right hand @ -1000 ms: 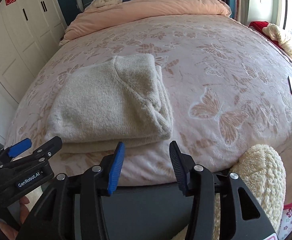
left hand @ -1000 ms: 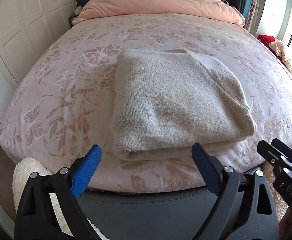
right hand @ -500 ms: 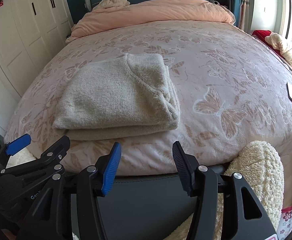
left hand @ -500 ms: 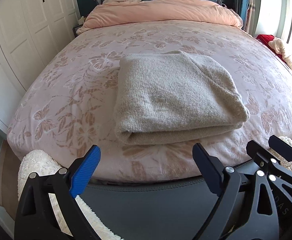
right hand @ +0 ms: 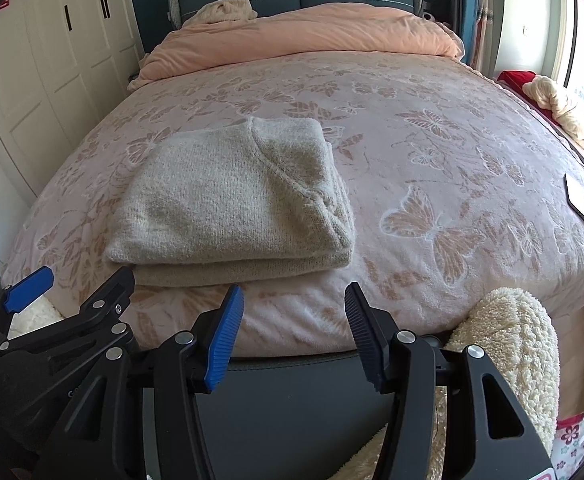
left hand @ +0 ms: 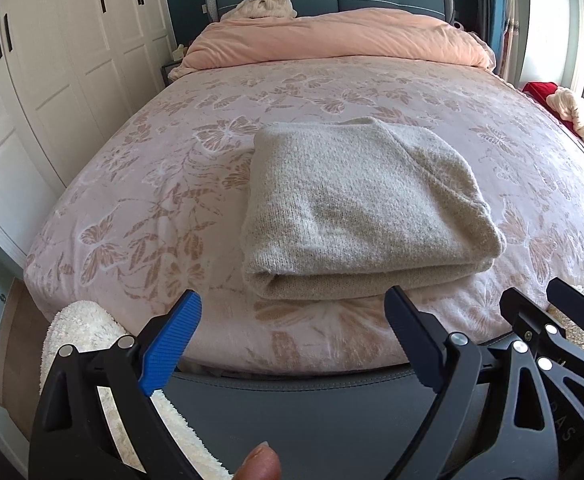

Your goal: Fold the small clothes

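Sweater [left hand: 356, 208] lies folded square on the bed [left hand: 152, 184]; left gripper [left hand: 292, 312] and right gripper [right hand: 294, 304] both parted, empty; leave undisturbed, withdraw clear.

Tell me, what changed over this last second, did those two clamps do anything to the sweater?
Both clamps drew back from the bed: the folded beige sweater looks farther off and more of the headboard shows. The left gripper and right gripper are open and empty, touching nothing; the right one's jaws look marginally wider. The sweater lies folded in the same place on the butterfly bedspread.
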The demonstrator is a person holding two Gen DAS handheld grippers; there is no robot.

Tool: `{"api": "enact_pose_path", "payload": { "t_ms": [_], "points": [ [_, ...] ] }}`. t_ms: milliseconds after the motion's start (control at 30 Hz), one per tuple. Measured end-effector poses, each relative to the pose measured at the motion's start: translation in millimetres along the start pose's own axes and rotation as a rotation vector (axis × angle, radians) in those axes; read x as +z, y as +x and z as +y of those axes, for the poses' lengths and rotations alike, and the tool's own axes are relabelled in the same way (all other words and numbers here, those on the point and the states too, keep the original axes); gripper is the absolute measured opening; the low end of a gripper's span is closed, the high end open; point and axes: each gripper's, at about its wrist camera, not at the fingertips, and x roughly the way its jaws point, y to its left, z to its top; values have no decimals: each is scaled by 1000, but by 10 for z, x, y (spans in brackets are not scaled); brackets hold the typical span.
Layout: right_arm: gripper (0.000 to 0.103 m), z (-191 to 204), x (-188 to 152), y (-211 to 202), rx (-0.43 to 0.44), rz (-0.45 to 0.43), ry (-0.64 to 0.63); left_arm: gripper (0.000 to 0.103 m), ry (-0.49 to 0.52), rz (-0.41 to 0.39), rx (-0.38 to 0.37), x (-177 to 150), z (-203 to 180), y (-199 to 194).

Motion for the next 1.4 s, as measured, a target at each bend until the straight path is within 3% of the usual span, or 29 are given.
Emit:
{"api": "enact_pose_path", "payload": {
  "t_ms": [467,1400],
  "points": [
    [53,30,-5,-61,-13,-27,0,90,-10,-43,20,16,13,-76],
    [48,111,-57,-94,-33,-25,13,89,-6,-28,21,-24,-7,-62]
  ]
}}
